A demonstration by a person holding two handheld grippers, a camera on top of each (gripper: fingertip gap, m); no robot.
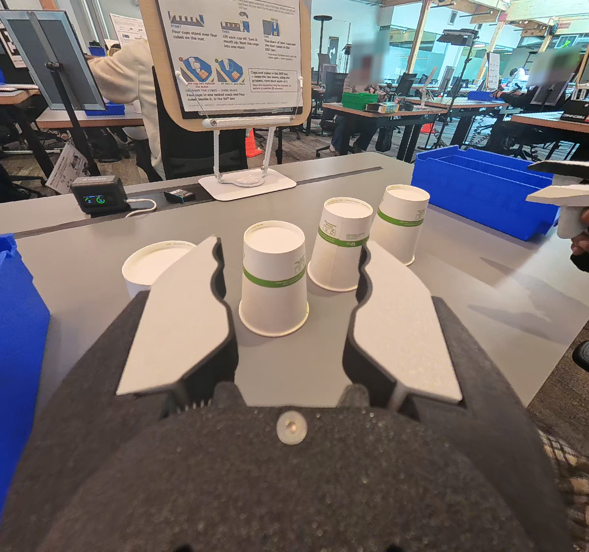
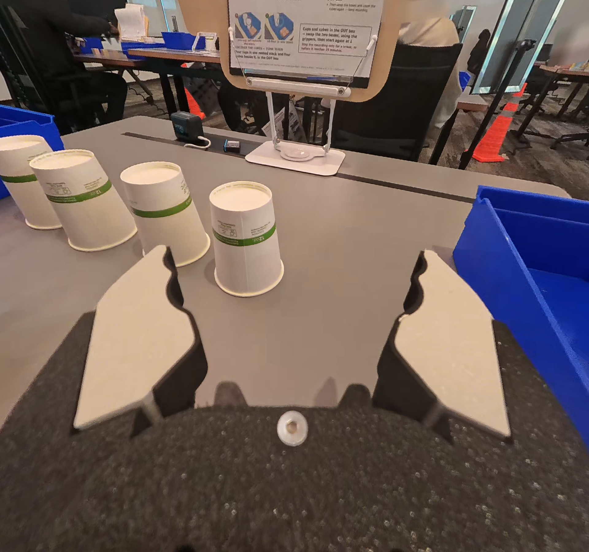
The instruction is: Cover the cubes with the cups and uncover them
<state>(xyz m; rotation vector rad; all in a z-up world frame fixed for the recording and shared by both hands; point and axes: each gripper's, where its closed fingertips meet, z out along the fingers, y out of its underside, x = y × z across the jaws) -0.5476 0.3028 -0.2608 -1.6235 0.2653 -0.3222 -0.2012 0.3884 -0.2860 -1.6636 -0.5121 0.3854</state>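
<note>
Several white paper cups with green bands stand upside down in a row on the grey table [image 1: 446, 297]. No cube shows; I cannot tell what is under the cups. My left gripper [image 1: 291, 246] is open and empty. One cup [image 1: 274, 278] stands between its jaws without touching them. The row's left end cup [image 1: 149, 265] is partly hidden behind my left finger. My right gripper [image 2: 294, 251] is open and empty, and the nearest cup [image 2: 245, 240] stands just ahead of it, left of centre. The right gripper also shows at the right edge of the left wrist view [image 1: 561, 192], held in a hand.
A blue bin [image 2: 526, 265] sits at the table's right end and another [image 1: 19, 329] at the left end. A stand with an instruction sheet [image 1: 245, 182] is at the back, next to a small black device with a cable [image 1: 98, 194]. People sit at desks behind.
</note>
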